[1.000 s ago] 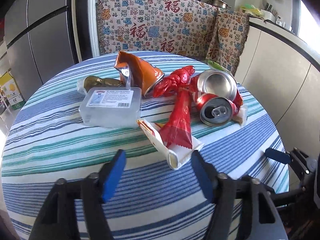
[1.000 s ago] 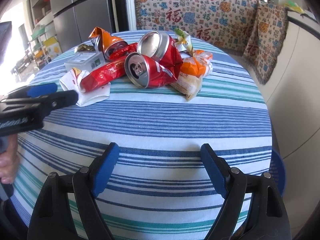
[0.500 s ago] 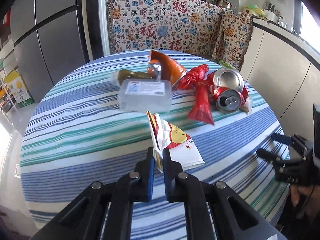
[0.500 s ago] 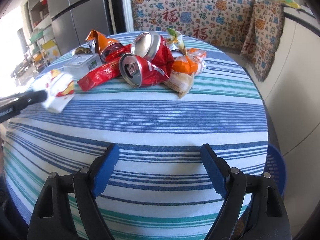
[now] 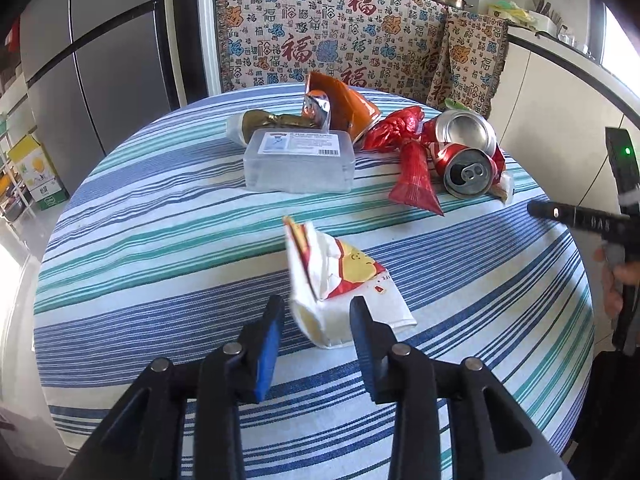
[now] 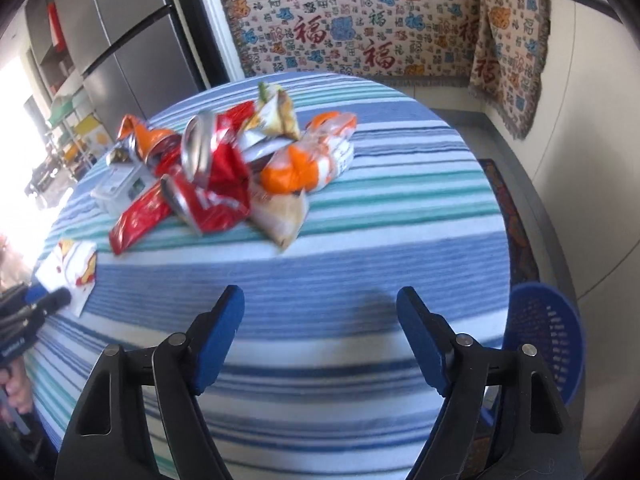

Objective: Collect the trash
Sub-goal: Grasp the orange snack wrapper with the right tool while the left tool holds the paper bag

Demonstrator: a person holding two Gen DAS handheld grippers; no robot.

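in the left wrist view, the white snack wrapper [image 5: 340,280] is seen lying on the striped tablecloth [image 5: 140,240] right between the tips of the open left claw [image 5: 316,334], its long side pointing away from the claw, so this claw is far nearer. in the right wrist view, the right claw [image 6: 320,320] is spread wide and holds nothing, the trash pile [image 6: 224,172] is seen ahead and to its left, and a blue basket [image 6: 548,336] is seen low to its right, past the table edge.

right-wrist view motion-blurred, trash pile [image 6: 224,176] smeared, blue basket [image 6: 548,344] partly behind table [image 6: 360,280]

Both black plastic tongs — left [image 5: 316,336], right [image 6: 320,332] — carry blue pads and silver rivets; a green light glows at three o'clock in the left view.
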